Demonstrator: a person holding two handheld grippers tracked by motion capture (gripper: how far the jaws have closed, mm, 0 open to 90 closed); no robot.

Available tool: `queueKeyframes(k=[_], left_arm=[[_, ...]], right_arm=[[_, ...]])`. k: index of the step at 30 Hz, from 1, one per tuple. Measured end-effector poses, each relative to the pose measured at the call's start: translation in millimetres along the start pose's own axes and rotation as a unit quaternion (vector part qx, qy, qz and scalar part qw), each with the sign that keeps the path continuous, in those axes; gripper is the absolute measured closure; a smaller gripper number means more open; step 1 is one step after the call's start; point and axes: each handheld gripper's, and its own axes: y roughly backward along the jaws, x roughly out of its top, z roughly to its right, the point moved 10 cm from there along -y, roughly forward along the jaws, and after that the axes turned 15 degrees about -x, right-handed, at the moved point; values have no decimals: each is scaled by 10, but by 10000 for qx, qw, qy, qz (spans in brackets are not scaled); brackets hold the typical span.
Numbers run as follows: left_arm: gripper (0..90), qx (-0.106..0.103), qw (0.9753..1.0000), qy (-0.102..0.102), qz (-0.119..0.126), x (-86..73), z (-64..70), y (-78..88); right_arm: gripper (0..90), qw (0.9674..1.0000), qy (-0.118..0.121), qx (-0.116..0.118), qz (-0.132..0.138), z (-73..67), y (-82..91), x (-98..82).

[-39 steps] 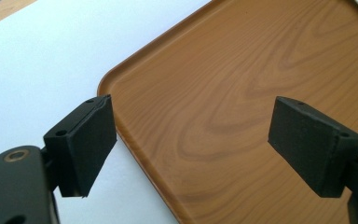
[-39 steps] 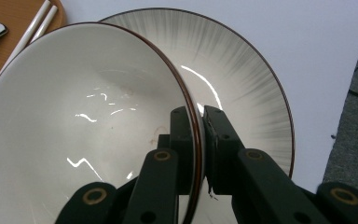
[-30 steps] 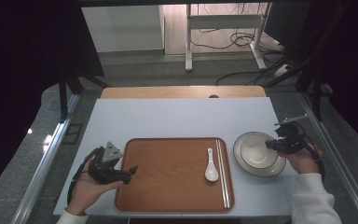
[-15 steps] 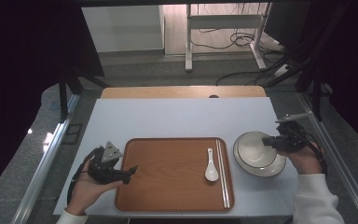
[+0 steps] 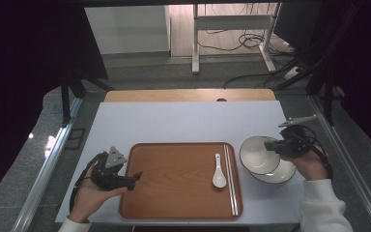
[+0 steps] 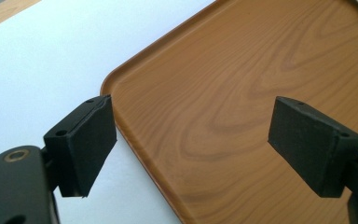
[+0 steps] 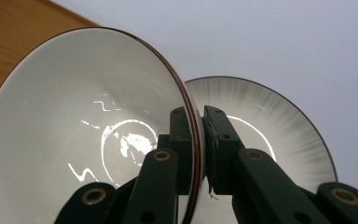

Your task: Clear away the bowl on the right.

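Right gripper [image 5: 272, 145] w/ jaws pinching the rim of the white bowl [image 5: 258, 154]: one jaw inside, one outside. Bowl tilted, lifted off the plate [image 5: 282, 173], which lies on the white table [image 5: 183, 123] just right of the wooden tray [image 5: 174, 179]. Left gripper [image 5: 136, 178] spread wide, nothing between the jaws, over the tray's left edge. Spoon [image 5: 218, 171] & chopsticks [image 5: 230, 176] lie on the tray's right side.

The high view looked down and forward over the table [image 5: 183, 121] from afar. The left gripper view sat close over the tray [image 6: 242, 93], perhaps at its near corner; the right gripper view was very near the bowl [image 7: 74, 116]. Both showed in the high view.
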Motion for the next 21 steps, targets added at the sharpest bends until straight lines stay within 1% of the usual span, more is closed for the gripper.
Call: queueKeyframes(k=[1, 3, 5, 6, 7, 12, 15, 17, 21], left_arm=[[150, 1, 10000, 2, 1, -1, -3, 0], [151, 4, 10000, 3, -3, -3, -5, 1], [151, 1, 10000, 0, 2, 0, -4, 5], [151, 1, 10000, 0, 2, 0, -4, 5], [151, 1, 10000, 16, 13, 1, -11, 10], [151, 21, 10000, 15, 14, -5, -14, 11], [152, 34, 10000, 5, 39, 5, -12, 15], [152, 32, 10000, 11, 32, 2, -11, 11], [152, 15, 10000, 9, 6, -5, -3, -4]], right_arm=[[826, 10000, 73, 25, -4, -36, 0, 11], [826, 9999, 84, 105, -9, -87, -7, 23], [826, 9999, 116, 126, -6, -134, -16, 37], [826, 9999, 116, 126, -6, -134, -16, 37], [826, 9997, 176, 143, -25, -189, -24, 51], [825, 9991, 333, 257, 16, -340, -43, 104], [826, 9987, 381, 345, 63, -430, -47, 140], [826, 9985, 420, 345, 110, -486, -46, 166], [826, 9975, 500, 485, 125, -609, -56, 203]])
